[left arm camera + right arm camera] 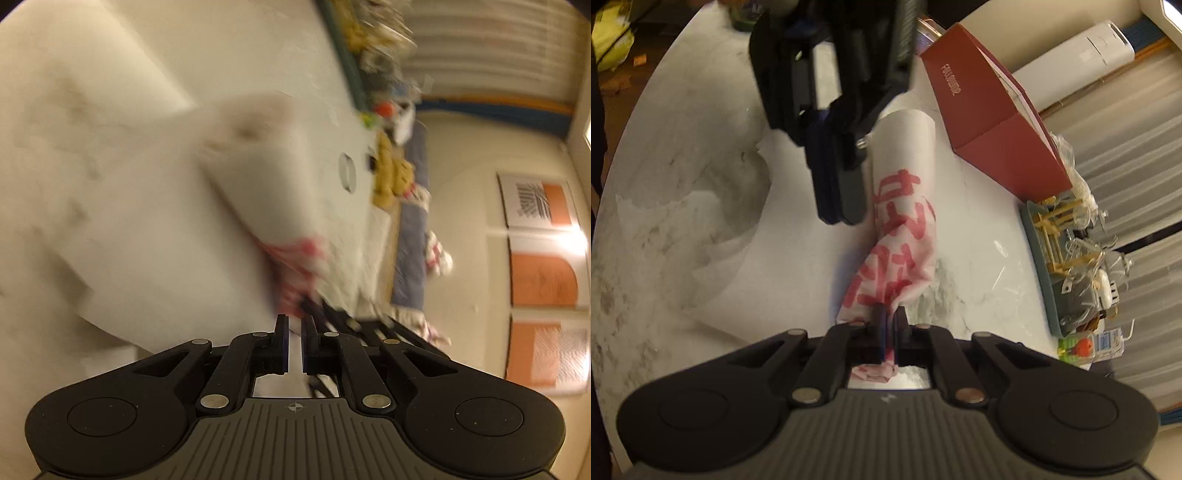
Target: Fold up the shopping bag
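Right gripper (890, 325): pinched on the shopping bag's (905, 206) printed end.
Left gripper (294, 332): nearly closed, grip unclear.
Table (701, 110): marble, under the bag.

My right gripper (891, 318) sits at the near end of the shopping bag (905, 206), which stretches away from me across the table (701, 110). My left gripper (842, 206) hangs over the bag's left edge, farther out. A box (990, 129) stands right of the bag, a cluttered tray (1067, 266) nearer along the table's right edge.
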